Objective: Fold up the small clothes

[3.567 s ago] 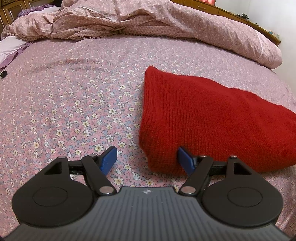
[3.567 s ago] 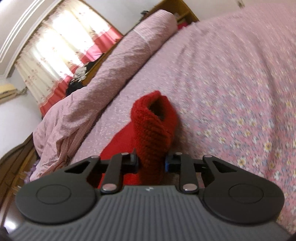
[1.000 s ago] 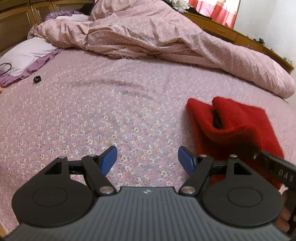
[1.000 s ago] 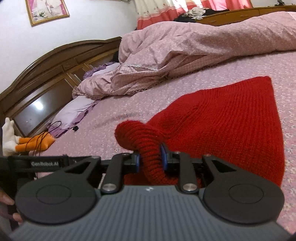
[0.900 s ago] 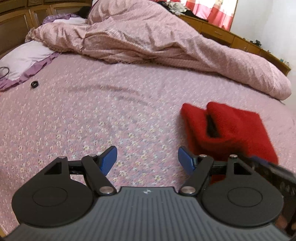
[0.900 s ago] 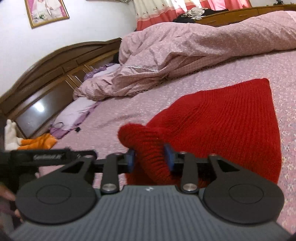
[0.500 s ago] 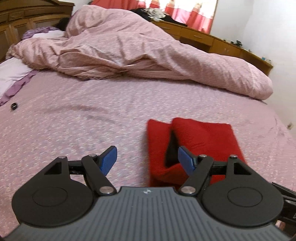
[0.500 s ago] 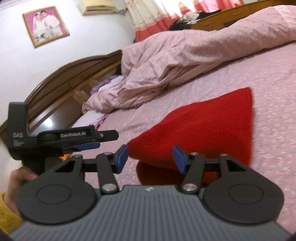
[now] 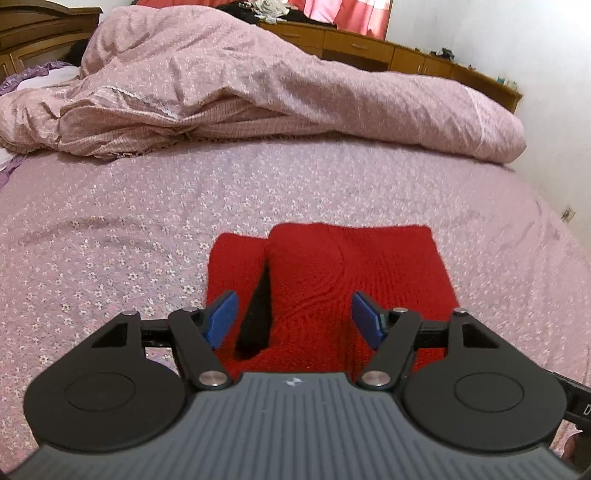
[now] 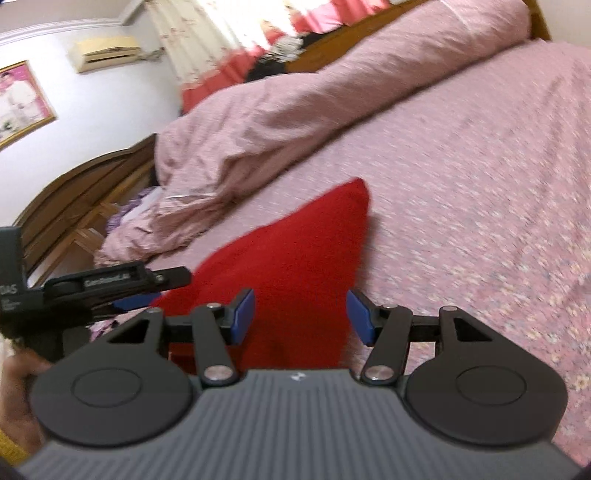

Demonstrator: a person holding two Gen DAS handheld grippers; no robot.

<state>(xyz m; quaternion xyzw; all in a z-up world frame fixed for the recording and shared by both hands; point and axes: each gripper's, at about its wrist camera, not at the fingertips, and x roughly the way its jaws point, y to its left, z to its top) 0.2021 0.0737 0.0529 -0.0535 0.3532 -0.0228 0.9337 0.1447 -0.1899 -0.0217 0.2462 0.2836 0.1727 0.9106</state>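
The left wrist view looks across a bed with a pink flowered sheet (image 9: 110,229). A big pink quilt (image 9: 280,92) lies bunched up along the far side of the bed. Behind the quilt stand brown wooden drawers (image 9: 406,55) and red curtains (image 9: 343,14). At the far left is a dark wooden headboard (image 9: 33,33).

The red knitted cloth (image 9: 332,273) lies on the sheet, just in front of the left gripper (image 9: 291,317). It is folded over itself, and one flap is lifted a bit, so a dark gap shows under it. Its long side runs from left to right across this view. In the right wrist view one corner of the cloth (image 10: 295,258) sticks out toward the quilt (image 10: 295,110), and the picture is blurry.

The left gripper has its blue fingers (image 9: 221,317) spread apart over the near edge of the cloth. Its jaws have just been closing a little, but they do not press on the cloth. The right gripper (image 10: 301,317) is also spread apart, with the cloth behind it and nothing held. Its jaws have just been opening. A hand (image 10: 20,398) holds the left gripper (image 10: 140,301) at the left edge of that view. A framed picture (image 10: 18,103) and an air conditioner (image 10: 107,53) hang on the white wall.
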